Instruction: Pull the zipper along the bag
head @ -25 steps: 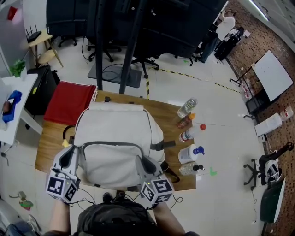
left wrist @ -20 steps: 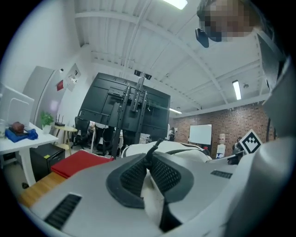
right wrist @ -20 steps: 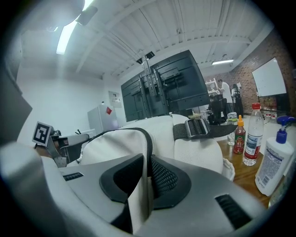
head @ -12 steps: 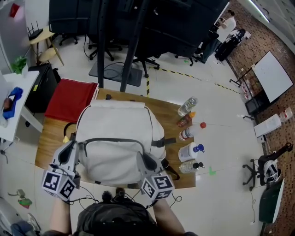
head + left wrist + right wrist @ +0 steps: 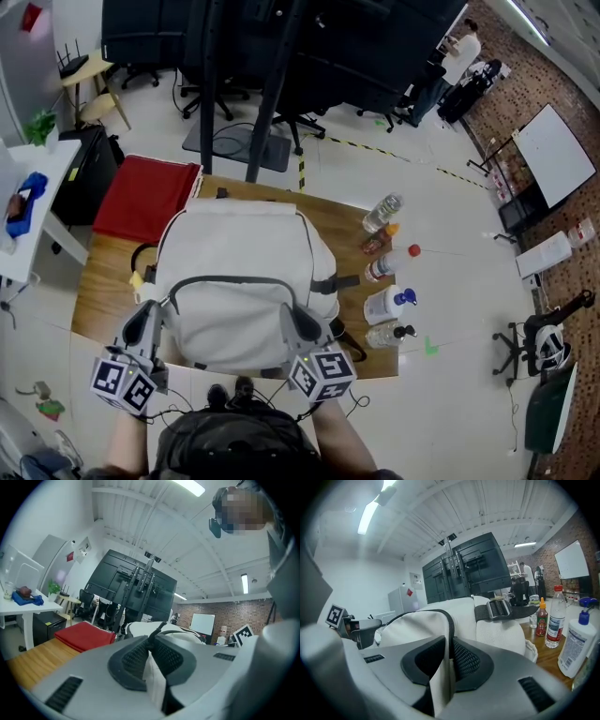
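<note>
A white backpack (image 5: 234,253) lies flat on the wooden table (image 5: 103,281), with its dark zipper (image 5: 230,279) arching across the front pocket. My left gripper (image 5: 155,314) is at the zipper's left end and is shut on a fold of white fabric with a dark strip rising from it (image 5: 150,651). At the zipper's right end, my right gripper (image 5: 292,319) is also shut, pinching the white fabric right beside the dark zipper line (image 5: 449,656). Both marker cubes hang over the table's near edge.
Several bottles stand at the table's right side: a clear one (image 5: 382,216), a red-capped one (image 5: 389,265), and a white pump bottle (image 5: 386,305). A red cloth (image 5: 145,199) lies off the far left corner. Office chairs and a dark stand fill the floor beyond.
Both grippers keep their pinch on the bag and have drifted slightly toward me. The bag's front edge has come along a little.
</note>
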Demonstrator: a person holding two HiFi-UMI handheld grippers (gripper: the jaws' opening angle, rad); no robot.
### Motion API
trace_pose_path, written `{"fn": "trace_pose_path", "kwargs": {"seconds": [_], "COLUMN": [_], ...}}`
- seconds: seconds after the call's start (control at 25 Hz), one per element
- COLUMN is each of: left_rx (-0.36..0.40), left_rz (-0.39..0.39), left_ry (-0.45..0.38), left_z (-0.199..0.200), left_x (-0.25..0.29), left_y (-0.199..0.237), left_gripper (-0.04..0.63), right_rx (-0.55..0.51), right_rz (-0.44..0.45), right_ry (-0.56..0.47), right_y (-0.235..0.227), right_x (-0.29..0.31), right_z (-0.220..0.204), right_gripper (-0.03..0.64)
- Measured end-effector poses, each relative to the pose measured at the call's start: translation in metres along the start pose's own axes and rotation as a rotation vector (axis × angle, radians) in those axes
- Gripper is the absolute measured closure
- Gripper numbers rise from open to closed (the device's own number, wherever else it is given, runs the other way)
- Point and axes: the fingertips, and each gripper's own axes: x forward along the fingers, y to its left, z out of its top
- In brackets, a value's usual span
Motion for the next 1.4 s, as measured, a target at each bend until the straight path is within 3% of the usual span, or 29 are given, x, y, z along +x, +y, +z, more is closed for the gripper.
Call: {"fn": "trace_pose_path", "kwargs": {"seconds": [0.16,0.72,1.4], "left_rx": [-0.040,0.045,0.075], "left_rz": [0.007,-0.001,0.011], "left_ry": [0.002,0.074,0.078], "left_z": [-0.012,-0.053,-0.058], "left_x": [-0.006,-0.023,-0.026], "left_y": [-0.004,-0.016,-0.019], "left_gripper": [0.552,0.549,0.549], "right_rx": [0.001,-0.013,-0.010], "right_rz": [-0.003,-0.011,0.001], "right_ry": [-0.004,-0.019,-0.046], "right_y": [0.001,0.002,0.005], "right_x": [-0.002,-0.004,-0.008], "right_z": [-0.001,-0.003,-0.004], "right_gripper": [0.543,0.543,0.543]}}
